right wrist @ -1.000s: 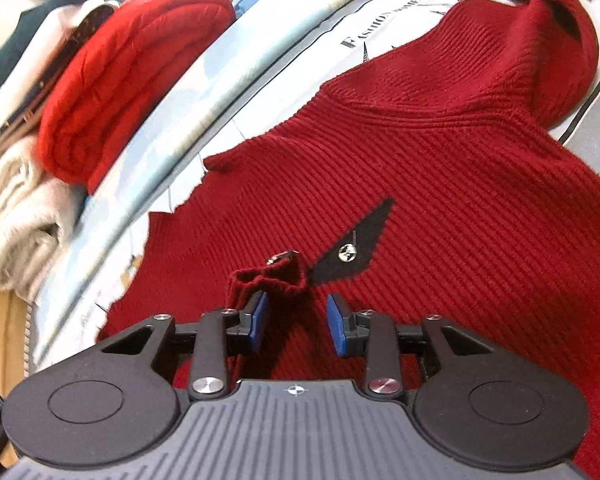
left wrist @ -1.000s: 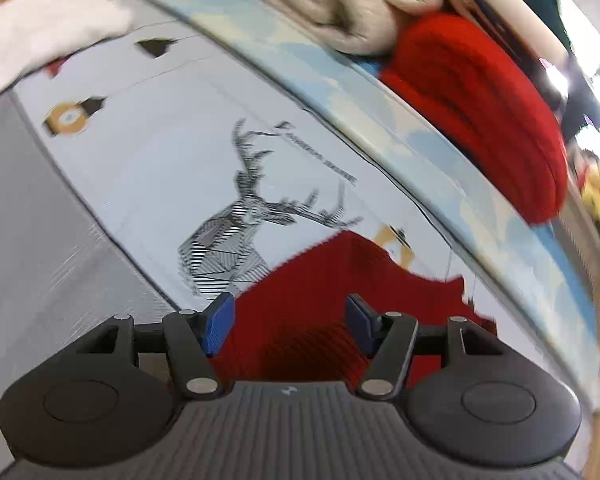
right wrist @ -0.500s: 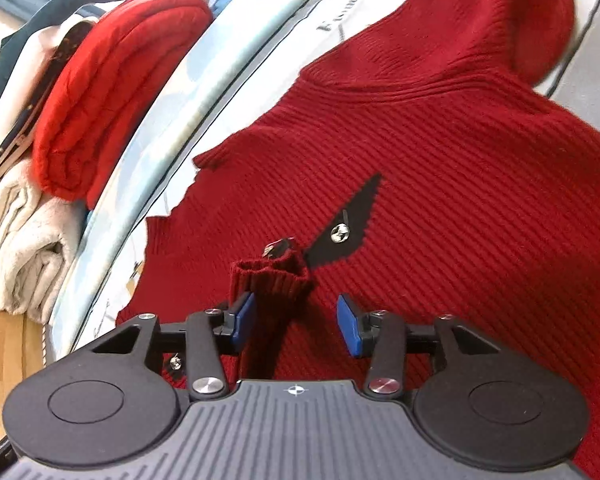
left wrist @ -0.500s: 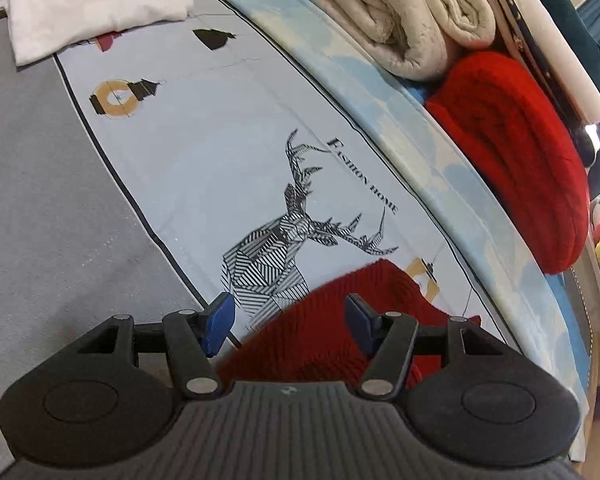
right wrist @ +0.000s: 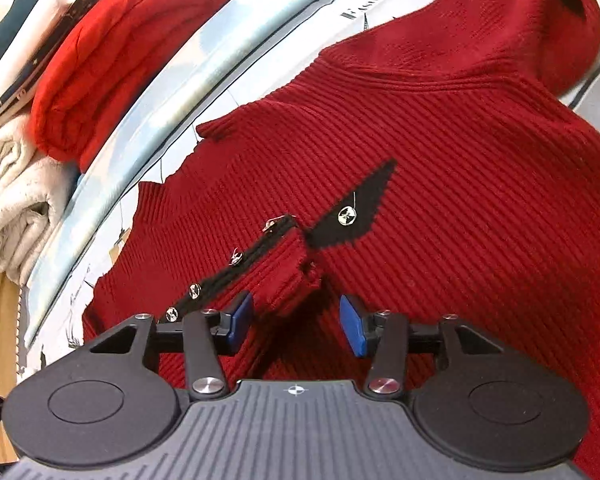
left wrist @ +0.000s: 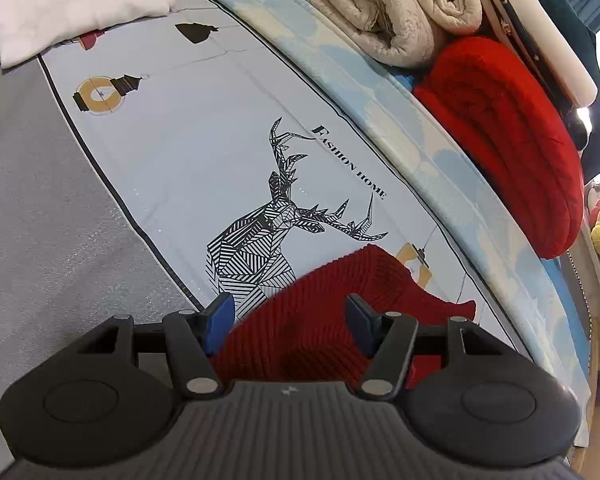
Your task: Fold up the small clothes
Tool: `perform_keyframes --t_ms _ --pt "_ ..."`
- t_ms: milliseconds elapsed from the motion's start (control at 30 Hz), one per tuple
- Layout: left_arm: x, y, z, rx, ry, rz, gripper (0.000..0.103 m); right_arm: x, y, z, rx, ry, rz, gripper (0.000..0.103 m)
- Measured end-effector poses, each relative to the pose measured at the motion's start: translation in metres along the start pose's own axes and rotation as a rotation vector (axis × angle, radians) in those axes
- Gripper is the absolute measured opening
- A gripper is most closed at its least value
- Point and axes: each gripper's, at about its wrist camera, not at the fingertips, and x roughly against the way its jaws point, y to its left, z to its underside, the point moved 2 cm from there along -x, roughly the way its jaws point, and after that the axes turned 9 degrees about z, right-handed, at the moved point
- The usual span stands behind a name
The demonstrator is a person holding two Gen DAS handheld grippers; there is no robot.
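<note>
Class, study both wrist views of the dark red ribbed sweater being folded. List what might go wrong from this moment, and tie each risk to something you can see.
1. The right hand-held gripper is open, with the folded-in buttoned cuff just ahead of it; unheld, the cuff may spring back open.
2. The left hand-held gripper is open over a raised hump of the dark red ribbed sweater; closing there could pinch several layers.
3. Metal buttons might snag the knit.
</note>
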Motion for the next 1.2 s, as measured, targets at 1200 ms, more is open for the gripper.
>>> perform_keyframes --t_ms 1200 --pt "-0.025 -0.031 0.026 -0.229 0.147 0.080 0.066 0.015 -0.049 -0.082 -0.136 -0.200 0.212 0.014"
